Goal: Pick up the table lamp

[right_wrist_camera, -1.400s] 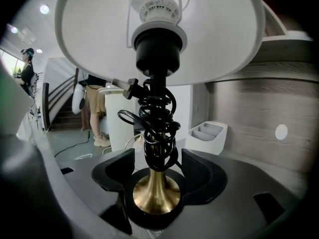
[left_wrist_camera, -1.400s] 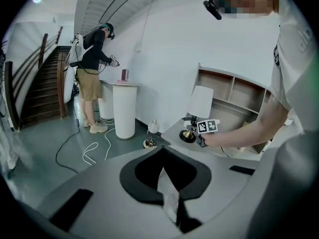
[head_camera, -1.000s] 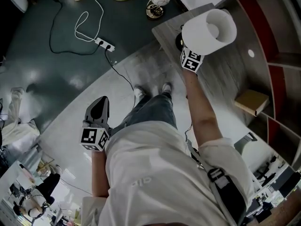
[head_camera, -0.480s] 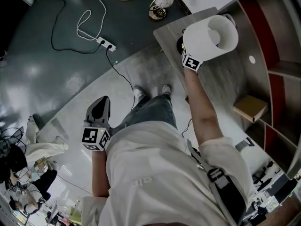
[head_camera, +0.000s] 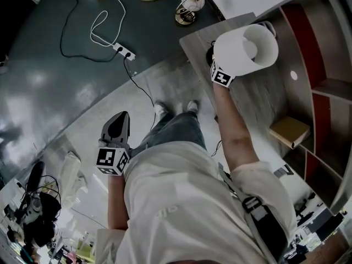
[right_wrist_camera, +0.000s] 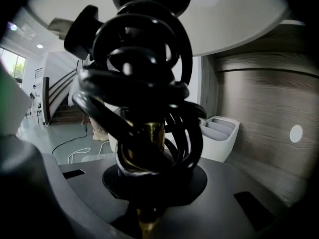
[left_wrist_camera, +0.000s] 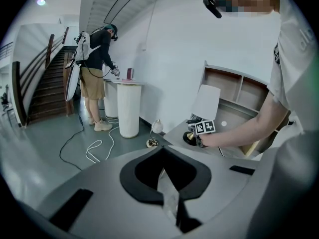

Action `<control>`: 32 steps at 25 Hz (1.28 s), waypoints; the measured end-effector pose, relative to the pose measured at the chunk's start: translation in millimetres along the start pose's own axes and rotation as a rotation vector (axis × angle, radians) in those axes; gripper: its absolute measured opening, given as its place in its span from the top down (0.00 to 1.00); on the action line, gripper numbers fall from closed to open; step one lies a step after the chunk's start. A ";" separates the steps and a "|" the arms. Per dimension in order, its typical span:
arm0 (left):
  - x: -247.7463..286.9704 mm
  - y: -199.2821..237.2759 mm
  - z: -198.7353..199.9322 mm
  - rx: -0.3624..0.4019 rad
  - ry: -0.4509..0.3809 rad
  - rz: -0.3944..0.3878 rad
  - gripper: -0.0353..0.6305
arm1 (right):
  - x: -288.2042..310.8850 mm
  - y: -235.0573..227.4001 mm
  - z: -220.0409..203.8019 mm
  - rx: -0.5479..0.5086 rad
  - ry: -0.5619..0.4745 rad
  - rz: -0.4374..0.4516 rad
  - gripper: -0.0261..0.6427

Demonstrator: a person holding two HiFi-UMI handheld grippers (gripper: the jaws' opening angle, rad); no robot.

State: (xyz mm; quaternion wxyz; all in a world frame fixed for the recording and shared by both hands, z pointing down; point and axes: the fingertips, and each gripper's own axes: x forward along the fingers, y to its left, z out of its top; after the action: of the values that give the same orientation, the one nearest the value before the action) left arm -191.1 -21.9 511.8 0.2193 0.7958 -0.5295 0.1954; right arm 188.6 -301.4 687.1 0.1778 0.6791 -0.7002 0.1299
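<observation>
**A:** What fills most of the scene?

**B:** A dark, glossy floor [head_camera: 49, 87] takes the left side. On the right a wooden table [head_camera: 264, 100] is set against a shelf unit [head_camera: 308, 48] with red panels. The person stands between them, right arm stretched out over the table.

**A:** Anyone else around?

**B:** A second person [left_wrist_camera: 94, 66] stands at a white fluted pedestal [left_wrist_camera: 128, 108] across the room, beside a staircase [left_wrist_camera: 47, 88].

**A:** Where is the table lamp?

**B:** The table lamp [left_wrist_camera: 202, 116] is near the table's edge on the person's side. From the head view its white shade [head_camera: 245, 45] hides most of what lies under it. Its black round base [left_wrist_camera: 190, 139] sits at tabletop level, but I cannot tell whether it touches the wood.

**A:** And the right gripper?

**B:** The right gripper [head_camera: 218, 67] reaches in just under the shade. Its own view shows the jaws clamped on the brass stem [right_wrist_camera: 149, 133], low down. A black cord [right_wrist_camera: 144, 73] is wound in thick loops round the stem above the jaws.

**A:** The left gripper?

**B:** The left gripper [head_camera: 118, 120] hangs at the person's left side over the floor, well apart from the table. Its jaws are pressed together with nothing between them.

**A:** Smaller things?

**B:** A white tray [right_wrist_camera: 219, 133] stands on the table behind the lamp, and a tan block [head_camera: 290, 131] lies on a shelf. On the floor a white cable [head_camera: 99, 26] curls to a power strip [head_camera: 122, 51], and a small globe lamp [head_camera: 186, 7] sits near the pedestal.
</observation>
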 end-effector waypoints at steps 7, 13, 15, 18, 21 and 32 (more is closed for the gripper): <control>2.0 2.7 -0.4 -0.010 -0.006 0.013 0.92 | 4.4 -4.4 1.6 0.008 0.028 -0.017 0.85; 2.6 1.1 3.7 -0.021 -0.022 0.019 0.92 | 2.4 -2.8 7.2 -0.008 0.059 -0.004 0.86; 3.5 -0.4 6.1 -0.023 -0.030 0.019 0.92 | 0.2 0.8 15.0 -0.024 0.057 0.015 0.86; 5.3 -1.9 9.4 -0.027 -0.040 0.019 0.92 | -3.5 8.3 29.1 -0.052 0.067 0.051 0.86; 6.9 -4.4 12.9 -0.029 -0.053 0.015 0.92 | -9.0 16.8 44.7 -0.066 0.088 0.091 0.86; 13.3 -11.3 39.8 -0.031 -0.136 -0.004 0.92 | -52.1 43.2 110.2 -0.100 0.110 0.206 0.86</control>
State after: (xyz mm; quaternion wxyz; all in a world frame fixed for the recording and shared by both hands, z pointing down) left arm -172.7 -50.2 484.5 0.1954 0.8048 -0.5446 0.1324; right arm 138.3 -299.1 568.0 0.2351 0.5858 -0.7610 0.1494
